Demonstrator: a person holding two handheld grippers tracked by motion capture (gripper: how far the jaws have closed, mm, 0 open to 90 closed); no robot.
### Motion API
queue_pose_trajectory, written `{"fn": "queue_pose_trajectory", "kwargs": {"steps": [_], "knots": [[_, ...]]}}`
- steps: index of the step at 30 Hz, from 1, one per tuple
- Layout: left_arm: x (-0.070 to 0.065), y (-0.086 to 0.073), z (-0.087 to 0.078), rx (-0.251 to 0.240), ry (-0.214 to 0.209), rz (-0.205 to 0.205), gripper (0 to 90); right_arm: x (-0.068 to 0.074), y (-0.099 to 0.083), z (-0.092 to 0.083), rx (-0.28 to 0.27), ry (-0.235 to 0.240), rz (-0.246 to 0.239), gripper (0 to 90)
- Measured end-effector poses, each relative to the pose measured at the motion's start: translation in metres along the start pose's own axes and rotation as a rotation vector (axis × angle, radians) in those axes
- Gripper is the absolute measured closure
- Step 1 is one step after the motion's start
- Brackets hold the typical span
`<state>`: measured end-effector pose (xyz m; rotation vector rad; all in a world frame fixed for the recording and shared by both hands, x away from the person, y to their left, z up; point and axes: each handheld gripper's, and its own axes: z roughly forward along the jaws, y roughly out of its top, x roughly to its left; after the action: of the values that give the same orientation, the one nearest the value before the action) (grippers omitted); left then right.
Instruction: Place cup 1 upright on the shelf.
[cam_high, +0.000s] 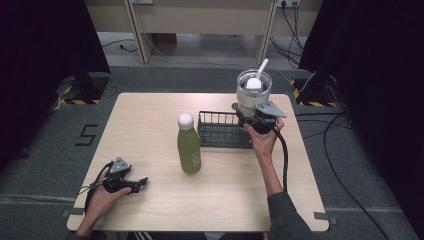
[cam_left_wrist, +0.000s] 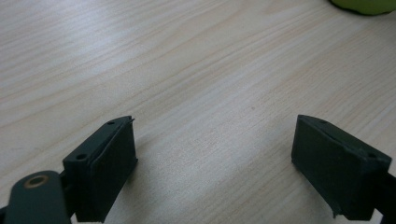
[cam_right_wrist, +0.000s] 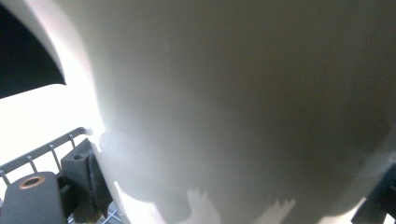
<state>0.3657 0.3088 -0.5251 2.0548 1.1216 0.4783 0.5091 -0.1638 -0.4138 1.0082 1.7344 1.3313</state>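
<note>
High view: right gripper (cam_high: 251, 118) pinches the upright white tumbler (cam_high: 253, 95) just above the wire basket's (cam_high: 220, 134) right end.

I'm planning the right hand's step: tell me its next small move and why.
Probably lower the tumbler into the wire basket. The right tongs grip its white body, which presses against the tong pad in the right gripper view, and it hangs at the basket's right end. The left tongs rest open on the table, away from the green bottle.
</note>
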Motion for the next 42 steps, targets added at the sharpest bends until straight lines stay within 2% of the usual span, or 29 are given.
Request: {"fn": "queue_pose_trajectory", "kwargs": {"steps": [12,33,42], "knots": [[0.0,0.0,0.0,0.0,0.001,0.003,13.2,0.006,-0.015,0.011,0.024,0.008,0.0,11.2],[0.0,0.0,0.0,0.0,0.001,0.003,13.2,0.0,-0.045,0.015,0.031,0.002,0.064,11.1],[0.0,0.0,0.0,-0.001,0.001,0.004,13.4,-0.001,-0.046,0.015,0.031,0.007,0.048,10.9]]}}
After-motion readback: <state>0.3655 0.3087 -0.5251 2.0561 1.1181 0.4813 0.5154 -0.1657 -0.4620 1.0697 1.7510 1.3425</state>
